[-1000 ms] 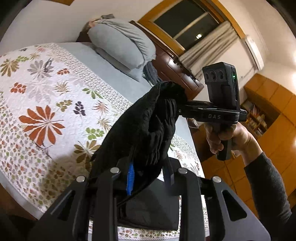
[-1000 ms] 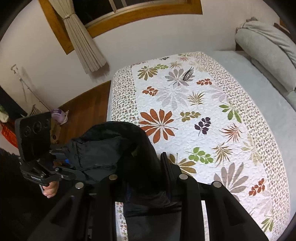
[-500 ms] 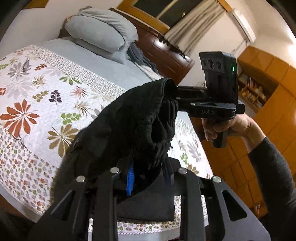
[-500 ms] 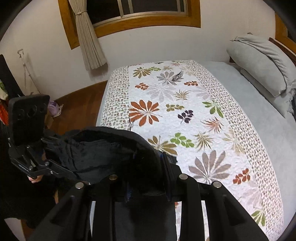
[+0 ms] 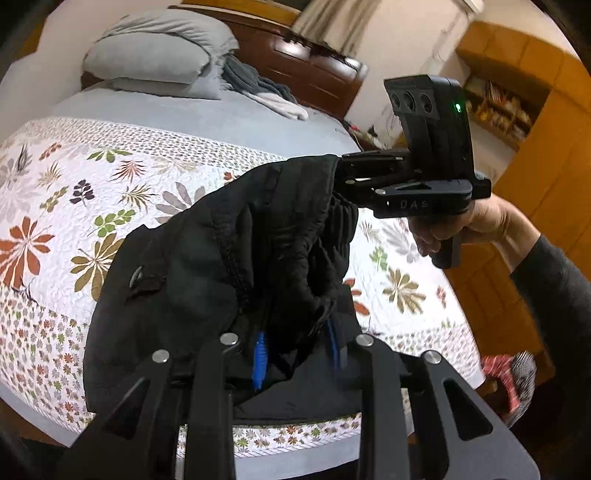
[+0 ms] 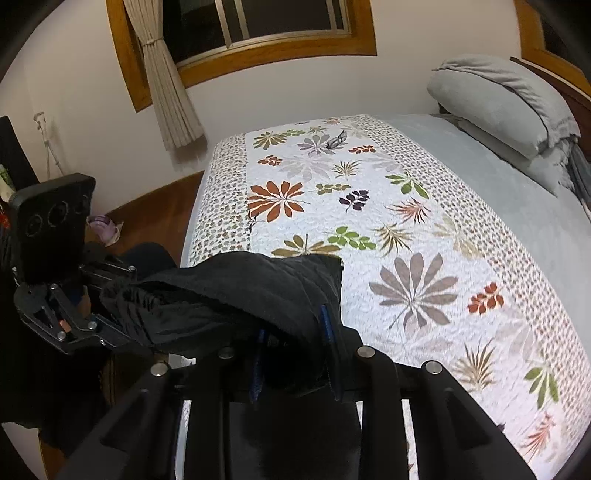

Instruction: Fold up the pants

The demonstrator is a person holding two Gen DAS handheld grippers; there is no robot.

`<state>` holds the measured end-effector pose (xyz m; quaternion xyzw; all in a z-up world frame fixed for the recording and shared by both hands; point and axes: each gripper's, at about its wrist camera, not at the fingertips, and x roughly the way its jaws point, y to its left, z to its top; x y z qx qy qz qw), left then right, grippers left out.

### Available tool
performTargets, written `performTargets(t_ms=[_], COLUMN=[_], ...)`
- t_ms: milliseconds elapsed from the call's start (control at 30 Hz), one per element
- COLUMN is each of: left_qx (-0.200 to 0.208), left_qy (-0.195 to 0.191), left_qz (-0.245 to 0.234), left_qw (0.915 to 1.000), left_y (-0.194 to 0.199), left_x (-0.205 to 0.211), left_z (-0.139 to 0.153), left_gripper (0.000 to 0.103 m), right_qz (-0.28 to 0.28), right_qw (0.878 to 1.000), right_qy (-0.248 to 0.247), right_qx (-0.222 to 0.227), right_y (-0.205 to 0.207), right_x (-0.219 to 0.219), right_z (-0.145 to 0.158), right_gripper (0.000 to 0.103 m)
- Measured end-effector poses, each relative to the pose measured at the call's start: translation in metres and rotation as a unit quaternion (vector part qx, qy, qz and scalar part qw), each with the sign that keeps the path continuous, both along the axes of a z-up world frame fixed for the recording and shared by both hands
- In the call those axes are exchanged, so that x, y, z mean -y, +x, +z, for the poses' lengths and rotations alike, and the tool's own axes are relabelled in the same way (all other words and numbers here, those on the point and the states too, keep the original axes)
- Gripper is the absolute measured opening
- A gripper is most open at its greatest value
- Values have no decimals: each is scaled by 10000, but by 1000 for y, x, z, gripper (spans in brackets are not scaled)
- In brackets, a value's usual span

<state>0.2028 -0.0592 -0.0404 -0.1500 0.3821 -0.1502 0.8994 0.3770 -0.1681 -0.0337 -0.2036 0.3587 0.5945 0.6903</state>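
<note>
Black pants [image 5: 221,258] hang in the air above the near edge of the bed, bunched at the waistband between both grippers. My left gripper [image 5: 297,350] is shut on the pants, its blue pads half buried in cloth. My right gripper [image 6: 293,358] is shut on the other end of the waistband of the pants [image 6: 229,291]. In the left wrist view the right gripper [image 5: 343,181] shows at the upper right, held by a hand. In the right wrist view the left gripper [image 6: 110,310] shows at the left.
A floral quilt [image 6: 369,221] covers the near half of the bed; a grey sheet [image 5: 207,118] covers the far half. Grey pillows [image 5: 155,55] and loose clothes [image 5: 258,92] lie by the wooden headboard. A curtained window [image 6: 258,22] and wood floor [image 6: 155,206] lie beyond.
Both grippers have carried the pants along the bed's near edge and lower toward the quilt. The waistband has spread a little wider between them.
</note>
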Motion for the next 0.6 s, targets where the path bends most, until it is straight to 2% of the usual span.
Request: performTargets(t_ms=[233, 433, 600], left_qx=[-184, -427, -594], left_qy=[589, 756, 896], left_qz=[-466, -750, -942], left_qw=[9970, 9934, 9897], left_y=[-2, 2, 3], left_x=[46, 73, 93], left_z=[-20, -39, -51], left_gripper=[24, 24, 24], right_qz=[-143, -243, -270], right_qw=[9998, 9996, 9989], right_qy=[-18, -139, -359], right_qx=[-98, -93, 116], right_y=[-5, -10, -15], right_x=[39, 68, 83], right_z=[-29, -51, -65], right_gripper=[28, 28, 27])
